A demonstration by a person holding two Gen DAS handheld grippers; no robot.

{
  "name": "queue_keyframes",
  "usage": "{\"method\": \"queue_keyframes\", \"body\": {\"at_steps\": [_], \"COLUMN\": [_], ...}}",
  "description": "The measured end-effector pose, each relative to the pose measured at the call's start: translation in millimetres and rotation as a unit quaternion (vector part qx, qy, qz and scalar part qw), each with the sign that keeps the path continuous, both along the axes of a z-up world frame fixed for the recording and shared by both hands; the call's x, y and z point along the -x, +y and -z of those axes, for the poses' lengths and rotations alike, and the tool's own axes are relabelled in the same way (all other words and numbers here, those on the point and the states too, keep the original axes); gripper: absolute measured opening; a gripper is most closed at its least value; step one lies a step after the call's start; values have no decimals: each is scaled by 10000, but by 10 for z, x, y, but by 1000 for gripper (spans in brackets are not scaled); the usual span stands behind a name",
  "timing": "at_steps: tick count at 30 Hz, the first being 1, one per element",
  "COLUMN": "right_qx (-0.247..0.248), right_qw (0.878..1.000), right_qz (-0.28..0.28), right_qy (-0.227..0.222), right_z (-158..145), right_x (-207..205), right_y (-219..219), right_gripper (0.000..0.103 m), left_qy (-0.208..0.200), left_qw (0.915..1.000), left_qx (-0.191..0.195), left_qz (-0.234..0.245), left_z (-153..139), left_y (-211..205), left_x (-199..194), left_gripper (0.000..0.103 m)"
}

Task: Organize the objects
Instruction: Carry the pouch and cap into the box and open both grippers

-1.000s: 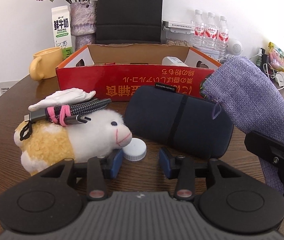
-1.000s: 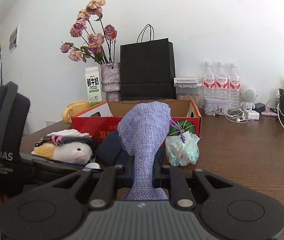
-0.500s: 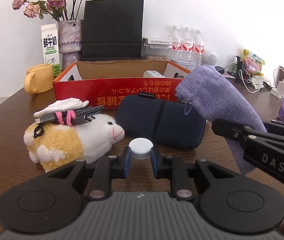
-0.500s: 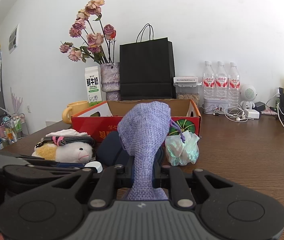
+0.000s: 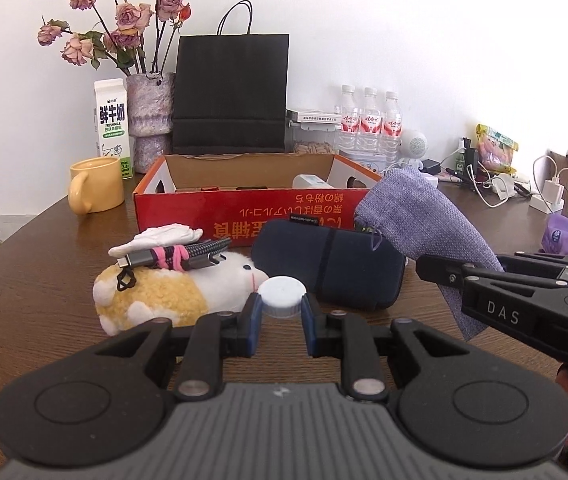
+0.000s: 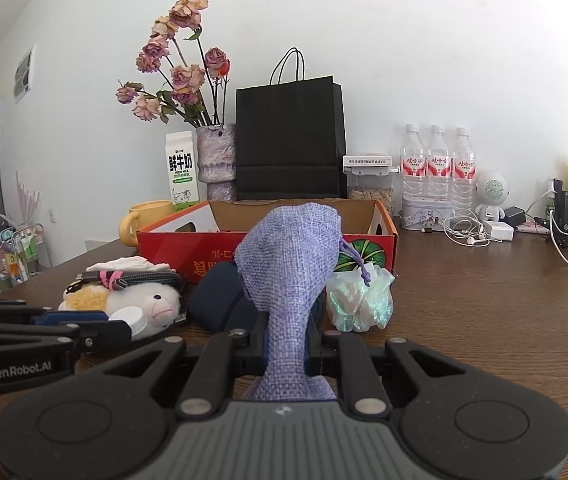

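Jaws: left gripper (image 5: 282, 318) pinched white cap (image 5: 283, 296), lifted; right gripper (image 6: 286, 354) clamped purple pouch (image 6: 288, 280). Plush sheep (image 5: 172, 300), navy case (image 5: 328, 268) remained outside red box (image 5: 244, 208); sorting barely begun.

Plain white wall (image 6: 424, 40) fills upper frame, bright even light. Dark brown wood-grain tabletop (image 6: 484, 312) across bottom. Wire storage rack (image 6: 24, 248) far left, bg.

coarse woven pouch (image 6: 288, 264); glossy wooden table (image 6: 484, 304)
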State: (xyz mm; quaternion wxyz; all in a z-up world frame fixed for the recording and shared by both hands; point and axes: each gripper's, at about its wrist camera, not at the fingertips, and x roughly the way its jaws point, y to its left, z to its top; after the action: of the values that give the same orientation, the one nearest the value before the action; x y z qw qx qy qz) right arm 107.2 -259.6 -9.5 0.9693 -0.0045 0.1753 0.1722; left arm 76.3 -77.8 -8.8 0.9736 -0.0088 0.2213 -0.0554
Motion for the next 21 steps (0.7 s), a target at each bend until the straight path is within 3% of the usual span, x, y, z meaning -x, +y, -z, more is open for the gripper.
{"method": "queue_keyframes", "body": {"at_steps": [6, 11, 17, 21], "right_qx": [37, 26, -289, -225], "right_qw": [9999, 9989, 9976, 9973], "right_qz": [-68, -260, -505, -513], "right_qy": [-115, -398, -384, -473], "right_z": [-54, -311, -583, -715], "right_x": [-17, -150, -541, -865], "right_y": [67, 198, 410, 628], "right_gripper": [13, 13, 13, 13], "left_qy": [-282, -613, -953, -1071], "left_qw": [9996, 9980, 9949, 9933], "left_qx": [33, 98, 298, 360], "left_qz": [-14, -68, -163, -235], "left_z": [-163, -362, -599, -766], "left_y": [40, 93, 194, 275], "left_x": [-44, -174, -452, -772], "left_gripper": [21, 22, 22, 22]}}
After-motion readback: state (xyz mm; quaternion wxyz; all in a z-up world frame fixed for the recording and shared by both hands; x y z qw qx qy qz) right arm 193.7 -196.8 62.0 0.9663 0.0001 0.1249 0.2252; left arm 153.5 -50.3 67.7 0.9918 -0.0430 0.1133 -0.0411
